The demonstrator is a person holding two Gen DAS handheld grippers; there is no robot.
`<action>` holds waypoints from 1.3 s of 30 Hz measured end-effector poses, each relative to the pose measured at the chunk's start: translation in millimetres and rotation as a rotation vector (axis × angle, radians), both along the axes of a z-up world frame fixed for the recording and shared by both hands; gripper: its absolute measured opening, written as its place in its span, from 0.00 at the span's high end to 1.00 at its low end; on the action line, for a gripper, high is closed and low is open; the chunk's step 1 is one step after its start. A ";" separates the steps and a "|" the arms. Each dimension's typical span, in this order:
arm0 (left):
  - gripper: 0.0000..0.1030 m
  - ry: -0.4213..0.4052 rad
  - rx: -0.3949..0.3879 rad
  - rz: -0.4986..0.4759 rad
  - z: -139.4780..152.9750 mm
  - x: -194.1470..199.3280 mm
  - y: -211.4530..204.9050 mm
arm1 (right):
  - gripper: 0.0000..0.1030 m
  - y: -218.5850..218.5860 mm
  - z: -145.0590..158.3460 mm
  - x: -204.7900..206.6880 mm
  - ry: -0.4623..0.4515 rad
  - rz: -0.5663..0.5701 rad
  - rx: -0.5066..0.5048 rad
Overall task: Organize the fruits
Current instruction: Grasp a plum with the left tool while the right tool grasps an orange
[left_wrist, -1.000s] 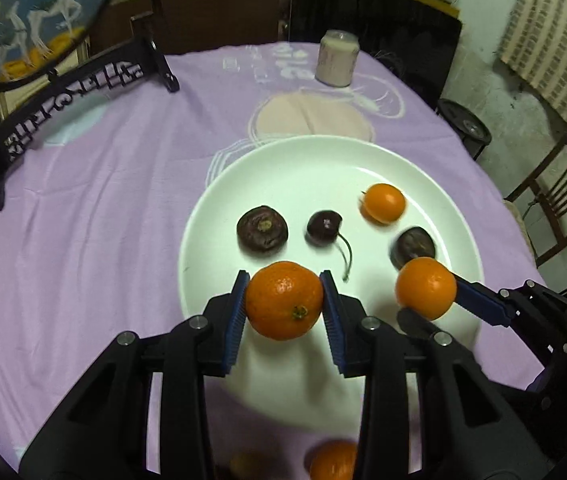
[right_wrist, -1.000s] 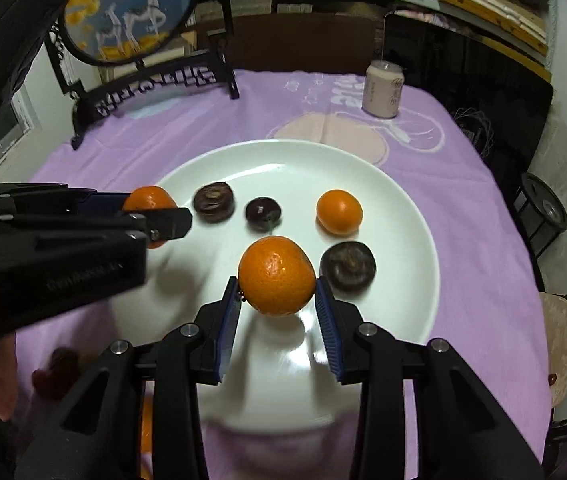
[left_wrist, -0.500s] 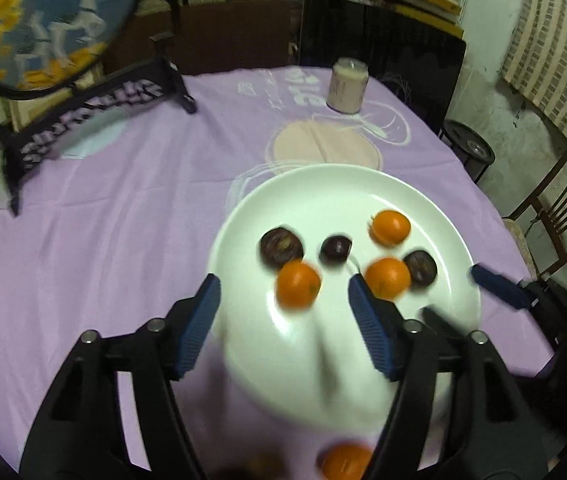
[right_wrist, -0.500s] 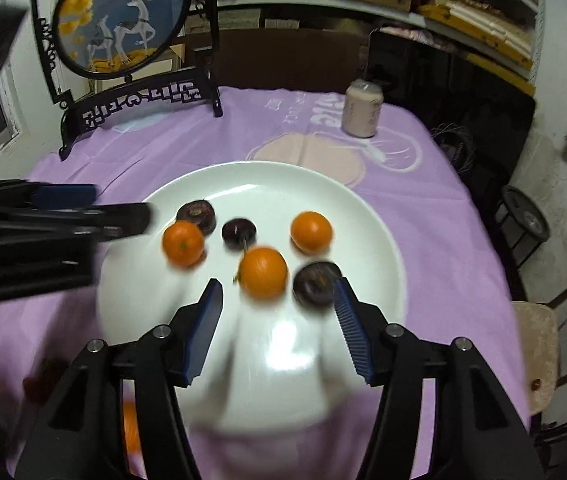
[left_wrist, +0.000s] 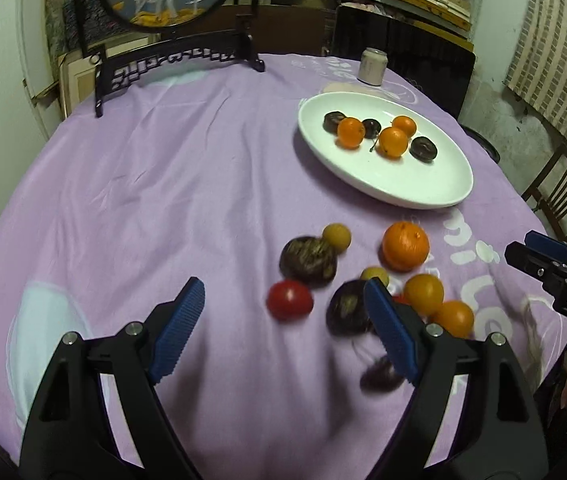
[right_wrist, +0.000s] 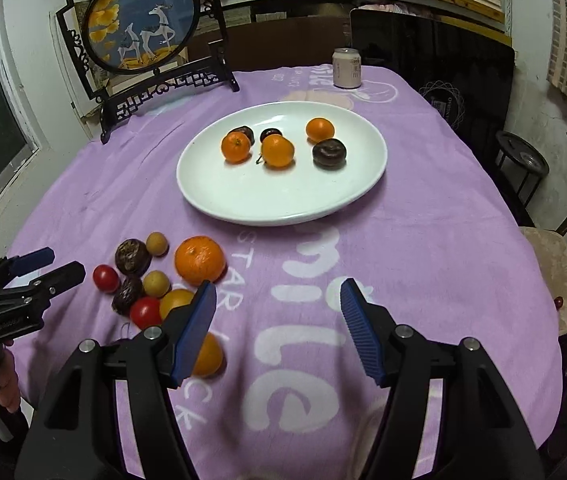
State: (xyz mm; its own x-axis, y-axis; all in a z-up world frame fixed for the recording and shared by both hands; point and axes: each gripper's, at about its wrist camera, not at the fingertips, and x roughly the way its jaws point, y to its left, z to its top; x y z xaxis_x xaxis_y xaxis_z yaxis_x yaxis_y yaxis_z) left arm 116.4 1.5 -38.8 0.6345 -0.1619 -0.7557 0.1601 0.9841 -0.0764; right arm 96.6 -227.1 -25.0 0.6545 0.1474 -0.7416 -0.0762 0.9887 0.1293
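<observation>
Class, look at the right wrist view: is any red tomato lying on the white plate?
No. The plate holds only oranges and dark fruits; both red tomatoes lie on the purple cloth.

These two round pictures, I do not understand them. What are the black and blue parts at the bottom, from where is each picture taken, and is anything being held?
No robot is here: a person holds a hand tool in each hand, and each tool carries a wide-angle camera looking along its two blue-padded fingers. One picture comes from the left claw, the other from the right claw. Both are open and hold nothing. On the purple tablecloth stands a white plate with three tangerines and three dark fruits. Near the claws lies loose fruit, including a large orange and a red tomato. Behind stand a drink can and a round deer picture.
</observation>
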 end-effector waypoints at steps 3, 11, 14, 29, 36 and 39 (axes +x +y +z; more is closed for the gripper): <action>0.19 0.005 -0.019 0.006 -2.0 -10.2 6.1 | 0.37 10.6 -2.5 -7.0 0.014 0.026 -0.006; 0.17 0.024 -0.018 -0.049 -10.8 -37.0 5.7 | 0.37 50.6 -36.8 -17.8 0.108 0.146 -0.036; 0.17 0.036 -0.017 -0.058 -15.3 -40.8 4.1 | 0.37 55.4 -52.4 -9.6 0.131 0.147 -0.025; 0.18 0.068 0.052 -0.165 -35.0 -43.8 -50.9 | 0.66 16.7 -37.6 -33.2 0.047 0.053 -0.050; 0.71 0.097 0.087 -0.153 -51.4 -35.4 -64.2 | 0.66 5.6 -44.4 -38.9 0.062 0.047 -0.006; 0.71 0.098 0.078 -0.144 -50.5 -35.4 -62.2 | 0.66 3.2 -43.2 -41.1 0.056 0.045 0.004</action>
